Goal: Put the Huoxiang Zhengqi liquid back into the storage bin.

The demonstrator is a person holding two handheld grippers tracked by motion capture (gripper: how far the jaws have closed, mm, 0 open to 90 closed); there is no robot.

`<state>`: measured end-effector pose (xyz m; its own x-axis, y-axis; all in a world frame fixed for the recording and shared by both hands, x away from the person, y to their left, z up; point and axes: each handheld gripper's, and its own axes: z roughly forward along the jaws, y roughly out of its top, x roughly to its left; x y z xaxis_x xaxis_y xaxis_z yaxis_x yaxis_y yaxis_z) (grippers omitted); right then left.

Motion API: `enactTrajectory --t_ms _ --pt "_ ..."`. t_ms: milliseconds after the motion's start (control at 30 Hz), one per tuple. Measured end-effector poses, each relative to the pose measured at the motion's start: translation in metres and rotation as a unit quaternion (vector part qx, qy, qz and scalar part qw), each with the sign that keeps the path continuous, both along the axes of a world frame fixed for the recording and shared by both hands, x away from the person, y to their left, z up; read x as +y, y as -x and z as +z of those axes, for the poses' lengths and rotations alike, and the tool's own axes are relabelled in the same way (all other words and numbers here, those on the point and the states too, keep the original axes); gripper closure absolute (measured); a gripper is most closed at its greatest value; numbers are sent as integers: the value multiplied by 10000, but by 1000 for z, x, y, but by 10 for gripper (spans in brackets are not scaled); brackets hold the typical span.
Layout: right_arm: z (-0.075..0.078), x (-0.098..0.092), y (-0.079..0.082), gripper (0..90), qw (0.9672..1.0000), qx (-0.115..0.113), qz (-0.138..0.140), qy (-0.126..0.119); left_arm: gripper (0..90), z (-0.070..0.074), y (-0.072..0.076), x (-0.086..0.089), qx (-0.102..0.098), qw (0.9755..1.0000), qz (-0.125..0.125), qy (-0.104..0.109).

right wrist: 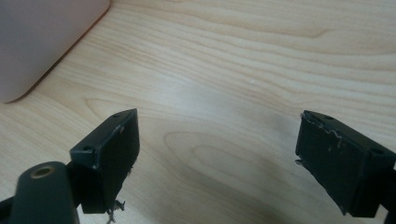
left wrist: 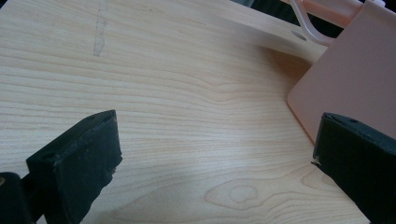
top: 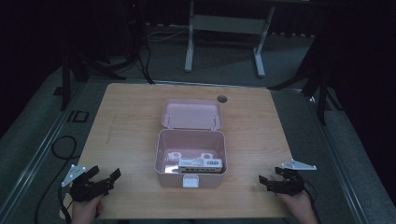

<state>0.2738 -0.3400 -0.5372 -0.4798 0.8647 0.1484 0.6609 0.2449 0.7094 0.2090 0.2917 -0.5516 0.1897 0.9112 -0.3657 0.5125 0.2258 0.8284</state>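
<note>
Holding my left tongs point(top: 106, 176) and right tongs point(top: 269, 179) spread wide and empty over the table point(top: 126, 121), I see the open pink box point(top: 191, 158) between them, a white carton point(top: 200, 164) inside.

Left gripper point(top: 103, 177) & right gripper point(top: 269, 179): black, two-jaw, grey 3-cornered top plate, black cable; jaw pads scuffed, w/ screw holes.

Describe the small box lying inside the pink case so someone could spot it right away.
On the wooden table, a pink case sits in the middle with its lid open. Along its near wall lies a white oblong box with dark print, the one loose item in the case.
</note>
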Motion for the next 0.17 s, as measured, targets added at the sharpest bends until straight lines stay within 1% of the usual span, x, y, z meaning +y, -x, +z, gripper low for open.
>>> enactTrajectory --t_ms 167 --pt "-2 -2 2 135 10000 33 -15 -50 12 0 0 0 -4 10000 -6 -8"
